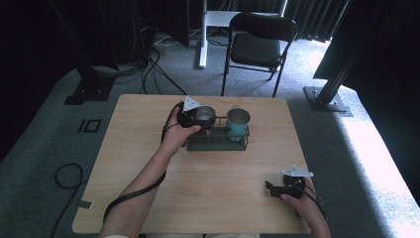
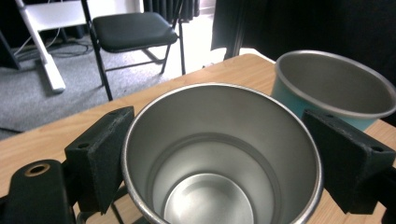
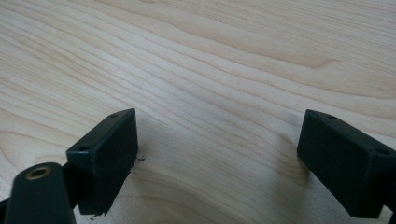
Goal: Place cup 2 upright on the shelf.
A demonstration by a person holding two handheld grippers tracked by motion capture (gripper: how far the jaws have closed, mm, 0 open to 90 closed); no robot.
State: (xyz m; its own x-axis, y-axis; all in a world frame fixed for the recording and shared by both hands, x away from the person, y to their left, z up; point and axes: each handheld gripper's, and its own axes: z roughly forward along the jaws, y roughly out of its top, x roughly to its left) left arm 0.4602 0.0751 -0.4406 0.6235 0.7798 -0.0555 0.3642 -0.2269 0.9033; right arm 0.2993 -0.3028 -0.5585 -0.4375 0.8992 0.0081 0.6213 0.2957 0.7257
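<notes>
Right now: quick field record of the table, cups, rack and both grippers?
table: wooden top
rack: black wire rack, mid-table
steel cup: clamped between the left gripper's pads, at the rack's left end
teal cup: upright at the rack's right end, steel inside
left gripper: shut on steel cup
right gripper: open, nothing between its pads, over bare wood near the table's front right

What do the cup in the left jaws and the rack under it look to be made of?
The plain silver cup in the left gripper looks like brushed stainless steel: dull grey sheen, soft ringed reflections inside, thin rolled rim. The black wire rack seems to be coated metal wire, matte and thin-barred.
</notes>
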